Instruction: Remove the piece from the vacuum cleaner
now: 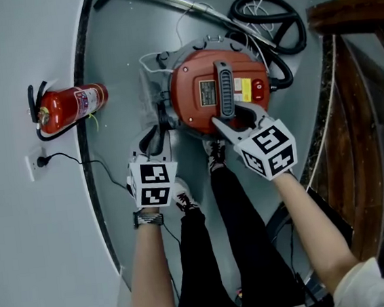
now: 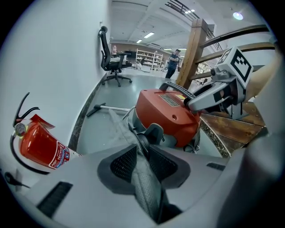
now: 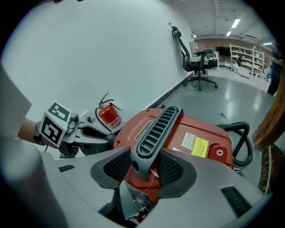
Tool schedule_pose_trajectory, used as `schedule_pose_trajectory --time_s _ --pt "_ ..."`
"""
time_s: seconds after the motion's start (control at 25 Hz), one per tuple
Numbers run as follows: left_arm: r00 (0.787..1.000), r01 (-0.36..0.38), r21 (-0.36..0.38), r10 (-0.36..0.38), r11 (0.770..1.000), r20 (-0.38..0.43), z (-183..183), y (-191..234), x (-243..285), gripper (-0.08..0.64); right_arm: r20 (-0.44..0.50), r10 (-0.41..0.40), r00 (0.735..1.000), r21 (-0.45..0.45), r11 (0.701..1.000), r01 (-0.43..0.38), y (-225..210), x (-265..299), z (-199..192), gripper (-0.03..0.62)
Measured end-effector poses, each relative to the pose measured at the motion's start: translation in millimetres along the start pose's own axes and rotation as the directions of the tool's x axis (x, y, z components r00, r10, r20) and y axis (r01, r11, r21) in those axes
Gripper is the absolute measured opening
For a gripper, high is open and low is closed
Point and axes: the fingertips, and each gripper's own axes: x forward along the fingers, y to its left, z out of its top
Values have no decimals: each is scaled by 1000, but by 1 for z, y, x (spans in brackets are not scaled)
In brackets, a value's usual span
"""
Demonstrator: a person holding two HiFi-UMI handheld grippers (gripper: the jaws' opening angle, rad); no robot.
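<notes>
Grasp stage. The left gripper (image 2: 142, 161) is pinched narrow on the grey woven-fabric piece (image 2: 143, 180), which runs from between its fingers to the side port of the round red plastic vacuum cleaner (image 1: 194, 81). The right gripper (image 3: 145, 168) clamps the grey ribbed handle (image 3: 156, 130). In my judgement the next move calls for a steady pull away from the port, with the right bracing the body.

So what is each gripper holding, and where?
Right gripper: the vacuum's grey handle, near end. Left gripper: the grey fabric piece, near end.
</notes>
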Motion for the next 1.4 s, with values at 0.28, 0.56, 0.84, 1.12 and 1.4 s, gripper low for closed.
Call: schedule_pose_trajectory --time_s 0.28,0.56,0.84,1.12,1.4 --pt "999 -34 -137 38 990 27 0 3 0 80 40 -25 999 2 1000 25 -1 0 1 190" --pt "985 -165 -144 171 976 29 0 3 2 66 60 -33 998 -4 999 33 -1 -1 1 189" --pt "979 -198 -113 201 974 17 -1 6 0 38 74 -27 997 -14 1000 28 -1 -1 1 190" --pt "981 -191 -138 195 972 15 -4 14 -3 28 100 -22 995 -15 1000 24 0 -1 2 190" --pt "976 -208 -123 213 970 33 -4 17 -5 25 118 -19 993 -13 1000 21 0 -2 2 190"
